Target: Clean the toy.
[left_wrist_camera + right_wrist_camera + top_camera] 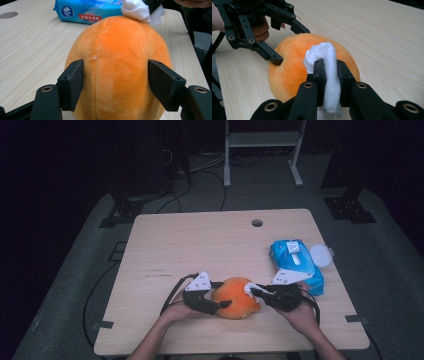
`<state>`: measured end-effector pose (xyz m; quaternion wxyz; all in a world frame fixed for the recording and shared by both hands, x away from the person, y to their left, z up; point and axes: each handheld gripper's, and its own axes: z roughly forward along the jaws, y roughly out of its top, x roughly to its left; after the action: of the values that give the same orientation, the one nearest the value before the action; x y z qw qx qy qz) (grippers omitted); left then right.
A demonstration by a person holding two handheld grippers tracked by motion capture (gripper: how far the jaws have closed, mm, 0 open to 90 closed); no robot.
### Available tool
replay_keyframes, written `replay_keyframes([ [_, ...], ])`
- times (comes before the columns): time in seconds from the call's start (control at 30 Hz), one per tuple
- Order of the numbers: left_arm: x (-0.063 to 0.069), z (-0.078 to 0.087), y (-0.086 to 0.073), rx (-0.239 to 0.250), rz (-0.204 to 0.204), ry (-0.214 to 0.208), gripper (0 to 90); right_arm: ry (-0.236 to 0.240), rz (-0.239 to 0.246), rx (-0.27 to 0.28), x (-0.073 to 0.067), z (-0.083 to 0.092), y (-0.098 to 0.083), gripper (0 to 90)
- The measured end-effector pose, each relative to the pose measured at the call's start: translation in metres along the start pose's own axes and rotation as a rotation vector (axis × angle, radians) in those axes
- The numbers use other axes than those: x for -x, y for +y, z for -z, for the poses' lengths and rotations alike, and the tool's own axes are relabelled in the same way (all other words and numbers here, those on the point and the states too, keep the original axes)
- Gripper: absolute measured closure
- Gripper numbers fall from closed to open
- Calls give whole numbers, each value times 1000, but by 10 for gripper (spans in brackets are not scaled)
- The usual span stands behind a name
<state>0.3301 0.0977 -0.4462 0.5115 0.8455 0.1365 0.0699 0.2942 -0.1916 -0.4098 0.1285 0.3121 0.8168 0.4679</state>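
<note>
1. My left tool (223,306) grips the orange plush ball (236,297), one pad on each flank, near the front edge of the tabletop (200,240), a little right of its middle. The plush is soft and round; in the left gripper view the pads (72,83) sit low on its near side, so I judge it could squirt forward out of the grip if I squeeze harder or push on it.

2. My right tool (256,291) is clamped shut on a white wipe (327,75), whose bunched end touches the top of the ball. If I press down too hard while rubbing, the ball may roll or twist in the left tool, and the wipe could drag out from between the pads.

3. The two tools stand close across the ball; a long stroke toward the left tool could knock them together.

4. Farther off, near the right edge, lies the blue wipe pack (296,265) with a white lid (320,255) beside it. My right forearm could nudge the pack toward that edge.
</note>
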Motion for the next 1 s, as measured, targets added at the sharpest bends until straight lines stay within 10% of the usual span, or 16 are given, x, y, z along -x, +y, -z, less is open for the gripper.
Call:
replay_keyframes([
  [0.73,3,1,0,0,-20,11,320,-45,-61,-37,19,-2,-13,798],
  [1.0,7,-2,0,4,-36,16,316,42,-47,60,-1,-1,2,798],
])
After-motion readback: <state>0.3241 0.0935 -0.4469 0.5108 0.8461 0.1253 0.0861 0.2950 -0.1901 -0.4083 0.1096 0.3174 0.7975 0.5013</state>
